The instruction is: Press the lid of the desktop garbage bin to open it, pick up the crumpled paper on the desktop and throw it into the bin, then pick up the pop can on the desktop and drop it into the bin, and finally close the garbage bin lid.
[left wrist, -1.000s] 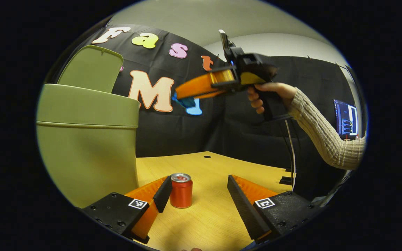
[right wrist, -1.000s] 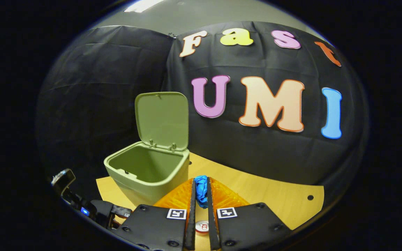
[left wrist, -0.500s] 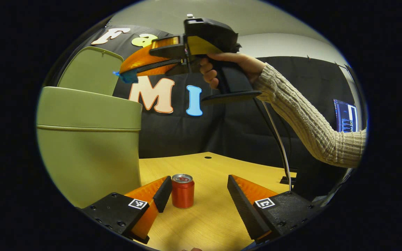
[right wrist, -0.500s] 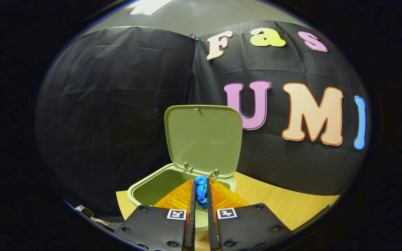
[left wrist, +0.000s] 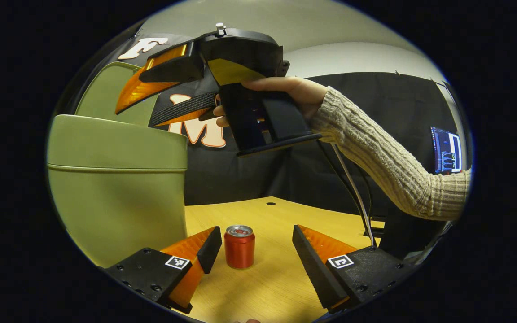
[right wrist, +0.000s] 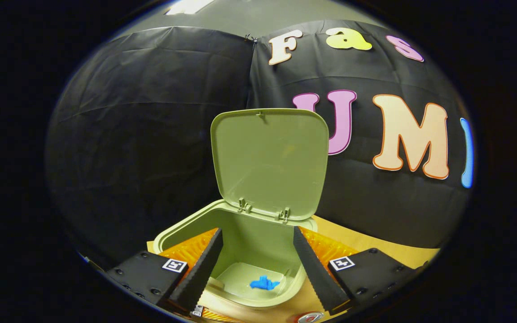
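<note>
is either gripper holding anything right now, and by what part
Nothing is held. The right gripper is open above the bin, with the blue crumpled paper lying on its floor. The left gripper is open around the pop can, not touching it.

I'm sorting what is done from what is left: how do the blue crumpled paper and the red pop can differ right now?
The crumpled paper lies on the bottom inside the open green bin; the pop can stands upright on the wooden desktop beside the bin. The paper is a flat, blue, irregular wad; the can is a red cylinder with a silver top. The can sits between the open left gripper's fingers; the open right gripper hangs above the paper. Neither is gripped.
</note>
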Action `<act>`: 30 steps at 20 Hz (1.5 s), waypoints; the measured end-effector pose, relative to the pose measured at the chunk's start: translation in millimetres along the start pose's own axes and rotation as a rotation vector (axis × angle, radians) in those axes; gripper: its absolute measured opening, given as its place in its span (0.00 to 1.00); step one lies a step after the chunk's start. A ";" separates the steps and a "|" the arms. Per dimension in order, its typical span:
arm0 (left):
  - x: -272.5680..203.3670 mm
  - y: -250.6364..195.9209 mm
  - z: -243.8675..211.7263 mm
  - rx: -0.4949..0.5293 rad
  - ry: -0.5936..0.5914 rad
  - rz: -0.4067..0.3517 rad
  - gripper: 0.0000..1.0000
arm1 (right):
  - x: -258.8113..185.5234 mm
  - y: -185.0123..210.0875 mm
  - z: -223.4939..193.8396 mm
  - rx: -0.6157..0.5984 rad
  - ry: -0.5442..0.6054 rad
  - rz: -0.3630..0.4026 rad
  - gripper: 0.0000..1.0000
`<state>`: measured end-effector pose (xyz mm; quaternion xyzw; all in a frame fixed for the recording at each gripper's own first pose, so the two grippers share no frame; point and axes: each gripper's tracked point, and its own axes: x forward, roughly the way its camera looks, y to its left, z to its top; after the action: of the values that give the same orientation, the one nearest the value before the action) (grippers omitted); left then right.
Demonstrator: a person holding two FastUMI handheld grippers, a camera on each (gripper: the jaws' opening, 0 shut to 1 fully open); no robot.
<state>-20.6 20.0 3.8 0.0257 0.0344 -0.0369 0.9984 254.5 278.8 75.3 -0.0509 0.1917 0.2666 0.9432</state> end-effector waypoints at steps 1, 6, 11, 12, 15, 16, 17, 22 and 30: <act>2.5 0.2 1.2 0.001 0.004 -0.001 0.95 | -4.7 -3.6 1.3 0.004 -0.007 -0.007 0.99; 4.4 0.9 0.2 0.013 0.015 0.002 0.96 | -51.8 -36.3 -1.8 -0.004 -0.063 -0.075 0.99; 5.4 4.8 -8.3 0.029 0.043 0.016 0.96 | -118.5 -72.4 -26.0 -0.025 -0.099 -0.166 0.99; 6.1 6.2 -11.6 0.034 0.053 0.023 0.96 | -132.6 -79.0 -32.5 -0.023 -0.105 -0.187 0.99; 15.1 13.3 -20.8 0.034 0.079 0.040 0.95 | -177.9 -93.2 -49.4 -0.006 -0.156 -0.236 0.99; 19.0 13.4 -24.2 0.030 0.091 0.043 0.95 | -191.3 -99.5 -55.0 -0.001 -0.180 -0.259 0.99; 21.5 15.5 -25.4 0.031 0.100 0.046 0.96 | -204.4 -106.3 -61.8 0.000 -0.199 -0.285 0.99; 41.9 24.1 -36.0 0.033 0.155 0.069 0.96 | -241.3 -114.4 -110.8 0.047 -0.252 -0.317 1.00; 78.9 37.2 -66.0 0.047 0.268 0.124 0.96 | -267.3 -145.1 -190.6 0.157 -0.251 -0.382 0.99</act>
<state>56.4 54.9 -65.7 0.0559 0.1648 0.0277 0.9844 56.9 -12.0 2.8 0.0207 0.0798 0.0721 0.9940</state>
